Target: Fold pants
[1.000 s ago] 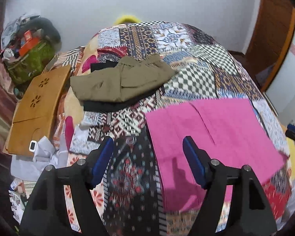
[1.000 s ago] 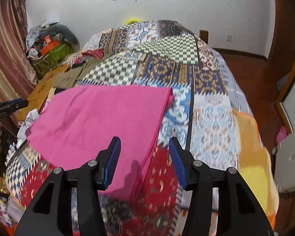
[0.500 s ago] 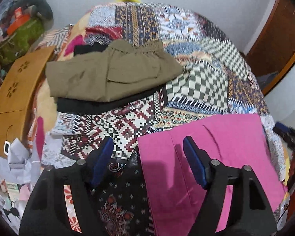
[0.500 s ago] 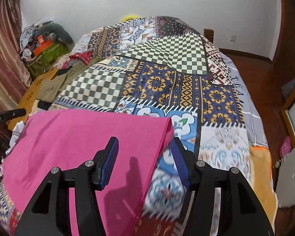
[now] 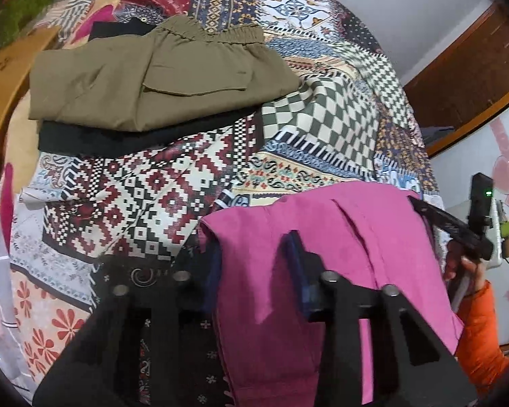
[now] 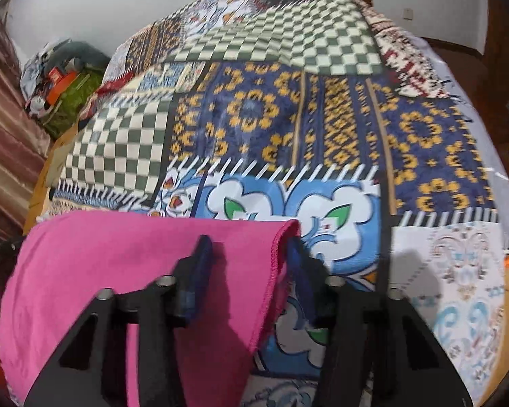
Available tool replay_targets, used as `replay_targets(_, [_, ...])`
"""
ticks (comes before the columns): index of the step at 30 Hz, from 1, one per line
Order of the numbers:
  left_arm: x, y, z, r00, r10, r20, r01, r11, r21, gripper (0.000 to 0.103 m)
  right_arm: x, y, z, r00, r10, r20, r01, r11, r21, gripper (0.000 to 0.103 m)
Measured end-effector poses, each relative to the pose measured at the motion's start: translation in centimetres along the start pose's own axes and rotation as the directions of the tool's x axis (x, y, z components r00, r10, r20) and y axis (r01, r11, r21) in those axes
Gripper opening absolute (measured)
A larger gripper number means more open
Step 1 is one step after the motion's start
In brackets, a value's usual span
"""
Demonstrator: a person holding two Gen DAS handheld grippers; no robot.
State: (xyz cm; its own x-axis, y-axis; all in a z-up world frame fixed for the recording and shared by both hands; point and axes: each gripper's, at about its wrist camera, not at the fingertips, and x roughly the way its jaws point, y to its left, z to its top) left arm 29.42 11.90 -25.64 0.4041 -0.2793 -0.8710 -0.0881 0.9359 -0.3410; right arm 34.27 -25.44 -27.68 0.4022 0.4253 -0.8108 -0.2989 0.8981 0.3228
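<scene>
Both my claws, left claw (image 5: 254, 257) and right claw (image 6: 247, 254), gape astride the pink pants' (image 5: 322, 237) corners; closing shallow, I'd likely pinch only the top layer.

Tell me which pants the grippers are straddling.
The pink pants, nearest the camera; the folded olive pants lie farther back, untouched, on a black garment.

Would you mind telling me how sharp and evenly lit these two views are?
Left wrist: quilt and olive pants fairly sharp; left gripper shadows the pink pants; fisheye bends the edges. Right wrist: quilt smeared by motion blur; right gripper shadows the pink pants.
</scene>
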Motion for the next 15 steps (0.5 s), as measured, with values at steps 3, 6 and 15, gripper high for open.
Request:
replay_targets(3, [-0.4, -0.8, -0.3, 0.998, 0.052, 0.034, -0.053, 0.998, 0.039, 0.021, 0.1, 0.8, -0.3, 1.0, -0.02, 0.006, 0.02, 0.999, -0.046, 0.01])
replay_targets(6, [-0.6, -1.4, -0.9, 0.991, 0.113, 0.067, -0.118, 0.991, 0.066, 0.019, 0.3, 1.6, -0.7, 0.997, -0.073, 0.013, 0.074, 0.992, -0.103, 0.007])
replay_targets(15, [-0.3, -1.0, -1.3, 0.955, 0.287, 0.077, -0.293, 0.953, 0.075, 0.008, 0.7, 3.5, -1.8, 0.977, -0.212, 0.034, 0.215, 0.956, -0.2, 0.005])
